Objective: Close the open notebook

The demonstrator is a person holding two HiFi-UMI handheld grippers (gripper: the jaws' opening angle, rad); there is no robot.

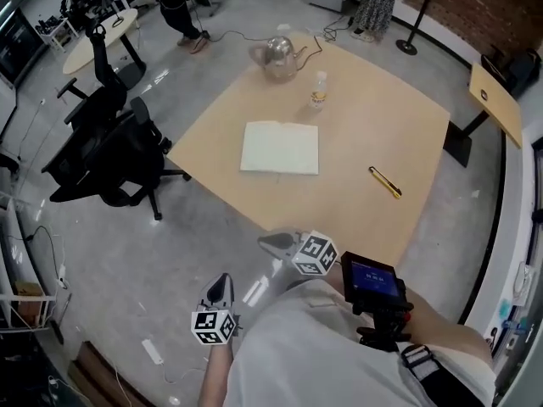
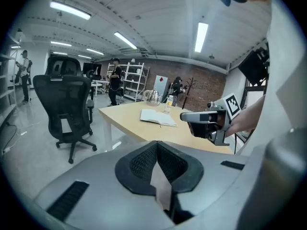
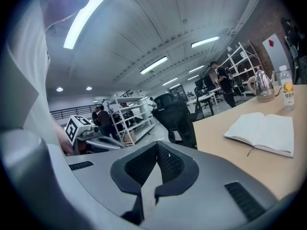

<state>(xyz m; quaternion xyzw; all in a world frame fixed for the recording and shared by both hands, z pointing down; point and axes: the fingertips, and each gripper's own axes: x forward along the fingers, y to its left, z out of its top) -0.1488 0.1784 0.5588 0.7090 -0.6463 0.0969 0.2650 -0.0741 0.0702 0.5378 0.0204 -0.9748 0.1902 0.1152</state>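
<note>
The open notebook (image 1: 280,147) lies flat with white pages up, in the middle of the tan table (image 1: 373,134). It also shows in the left gripper view as the notebook (image 2: 158,117) and in the right gripper view as the notebook (image 3: 264,132). Both grippers hang short of the table's near corner, over the floor. My left gripper (image 1: 222,283) is shut and empty, lower left of the corner. My right gripper (image 1: 273,243) is shut and empty, just off the table edge. Seen from their own cameras, the left gripper (image 2: 157,145) and the right gripper (image 3: 157,145) have their pads together.
A metal kettle (image 1: 278,56) and a small bottle (image 1: 318,90) stand at the table's far side. A yellow pen (image 1: 384,181) lies to the notebook's right. A black office chair (image 1: 110,155) stands left of the table. People stand at the far end of the room.
</note>
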